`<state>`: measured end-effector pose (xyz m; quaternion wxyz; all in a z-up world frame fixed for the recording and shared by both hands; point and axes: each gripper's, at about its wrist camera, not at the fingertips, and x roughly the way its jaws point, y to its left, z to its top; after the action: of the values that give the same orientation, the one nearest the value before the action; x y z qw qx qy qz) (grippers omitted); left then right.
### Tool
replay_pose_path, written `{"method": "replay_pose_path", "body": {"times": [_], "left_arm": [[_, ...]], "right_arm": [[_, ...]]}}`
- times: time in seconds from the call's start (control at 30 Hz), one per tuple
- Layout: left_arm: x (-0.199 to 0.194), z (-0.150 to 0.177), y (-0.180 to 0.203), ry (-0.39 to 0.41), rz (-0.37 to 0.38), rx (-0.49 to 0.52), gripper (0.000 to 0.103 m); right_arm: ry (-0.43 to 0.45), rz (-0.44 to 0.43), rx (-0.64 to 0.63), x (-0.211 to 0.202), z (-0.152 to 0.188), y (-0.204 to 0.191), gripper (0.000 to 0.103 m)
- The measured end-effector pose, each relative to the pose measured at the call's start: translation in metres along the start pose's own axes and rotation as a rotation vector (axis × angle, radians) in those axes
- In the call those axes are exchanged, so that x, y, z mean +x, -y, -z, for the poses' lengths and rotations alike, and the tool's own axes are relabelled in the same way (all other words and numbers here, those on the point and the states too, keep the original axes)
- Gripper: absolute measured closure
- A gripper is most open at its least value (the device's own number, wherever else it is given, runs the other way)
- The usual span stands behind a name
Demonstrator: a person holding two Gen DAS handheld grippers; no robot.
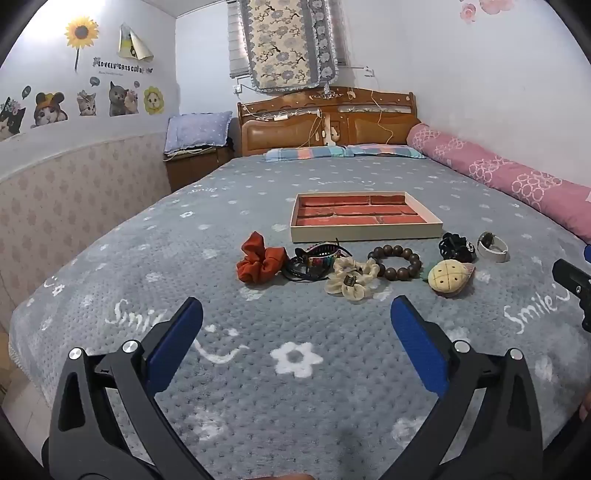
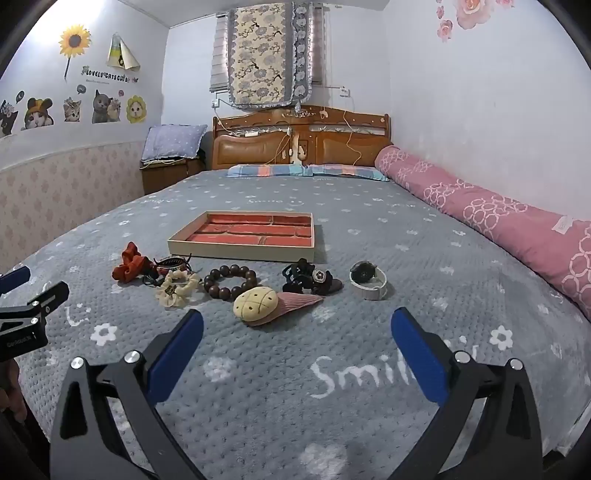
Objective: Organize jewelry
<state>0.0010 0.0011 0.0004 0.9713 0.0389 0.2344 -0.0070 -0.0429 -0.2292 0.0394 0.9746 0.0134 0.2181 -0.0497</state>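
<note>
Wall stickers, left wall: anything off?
Yes. The yellow sticker beside the sunflower decal has peeled: its lower corners curl away from the wall. The cat decals below lie flat. The tray holds no jewelry.

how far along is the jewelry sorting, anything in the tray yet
Nothing looks done: the tray holds no items. Nothing is in hand; the left tool and right tool are both open above the blanket. Left to do: the orange scrunchie, bead bracelet, watch and the other pieces in the row.
</note>
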Motion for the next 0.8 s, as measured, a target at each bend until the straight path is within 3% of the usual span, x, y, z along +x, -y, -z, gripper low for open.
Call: {"method": "replay_pose_path", "body": {"times": [0.3, 0.8], "left_arm": [[-0.006, -0.002, 0.004, 0.048, -0.020, 0.013, 0.005], [-0.014, -0.009, -0.009, 0.061, -0.034, -0.023, 0.005]], "right_arm": [[-0.002, 0.006, 0.007, 0.004, 0.004, 0.004, 0.004], [0.004, 0.013, -0.004, 0.000, -0.007, 0.003, 0.004]]}}
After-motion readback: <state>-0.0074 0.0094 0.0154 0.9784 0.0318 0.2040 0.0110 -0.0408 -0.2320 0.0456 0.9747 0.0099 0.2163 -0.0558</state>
